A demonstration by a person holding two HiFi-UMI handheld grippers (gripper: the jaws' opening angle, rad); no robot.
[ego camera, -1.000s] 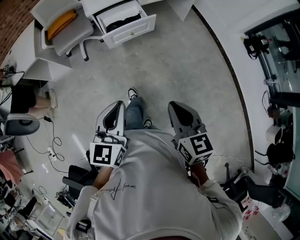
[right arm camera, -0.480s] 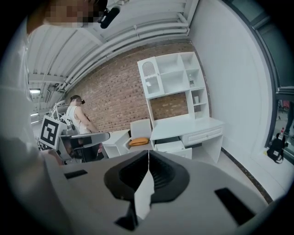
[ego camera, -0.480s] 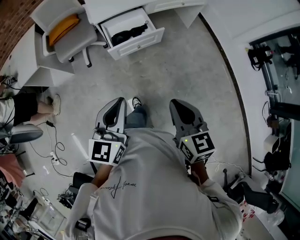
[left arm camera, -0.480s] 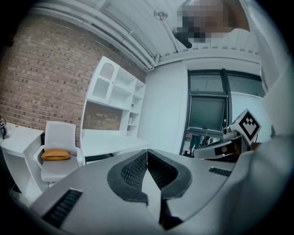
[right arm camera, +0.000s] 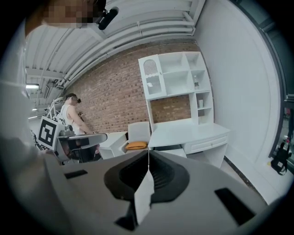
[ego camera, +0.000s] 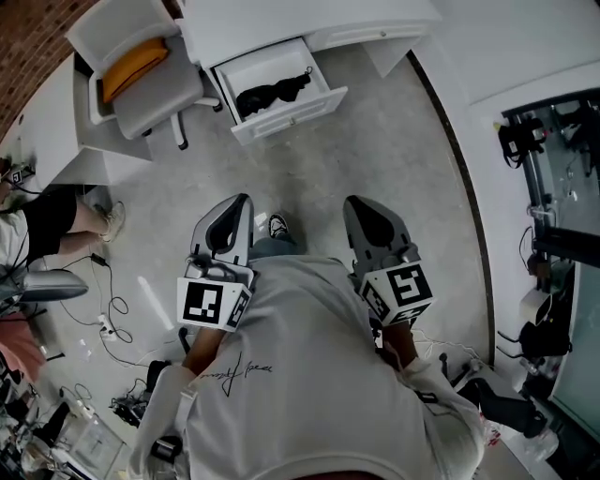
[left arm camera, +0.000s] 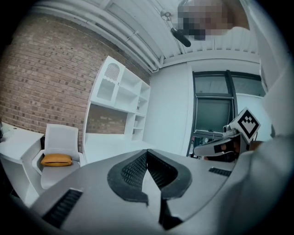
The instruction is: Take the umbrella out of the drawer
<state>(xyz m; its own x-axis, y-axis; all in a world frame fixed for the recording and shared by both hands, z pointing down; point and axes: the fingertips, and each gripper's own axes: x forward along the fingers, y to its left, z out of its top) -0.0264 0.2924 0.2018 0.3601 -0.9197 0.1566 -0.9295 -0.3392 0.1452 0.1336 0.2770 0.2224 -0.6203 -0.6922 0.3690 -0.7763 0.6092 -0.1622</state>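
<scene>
A white drawer point(ego camera: 292, 106) stands pulled open from the white desk point(ego camera: 300, 21) at the top of the head view. A folded black umbrella point(ego camera: 274, 91) lies inside it. Both grippers are held out in front of the person's chest, well short of the drawer. My left gripper point(ego camera: 238, 203) is shut with nothing in it; its ribbed pads meet in the left gripper view point(left arm camera: 147, 154). Beside it, my right gripper point(ego camera: 362, 205) is also shut and empty, its jaws closed to a thin line point(right arm camera: 148, 154). The desk point(right arm camera: 188, 133) shows ahead in the right gripper view.
A white chair point(ego camera: 141, 89) with a yellow cushion point(ego camera: 136, 67) stands left of the drawer. A seated person's leg point(ego camera: 56, 211) and loose cables point(ego camera: 105, 305) are at the left. Dark equipment point(ego camera: 553, 187) lines the right wall. Grey floor point(ego camera: 375, 141) lies between me and the desk.
The drawer, chair and desk have slid down and right in the head view as the person walked toward them. Both grippers stayed shut and empty.
</scene>
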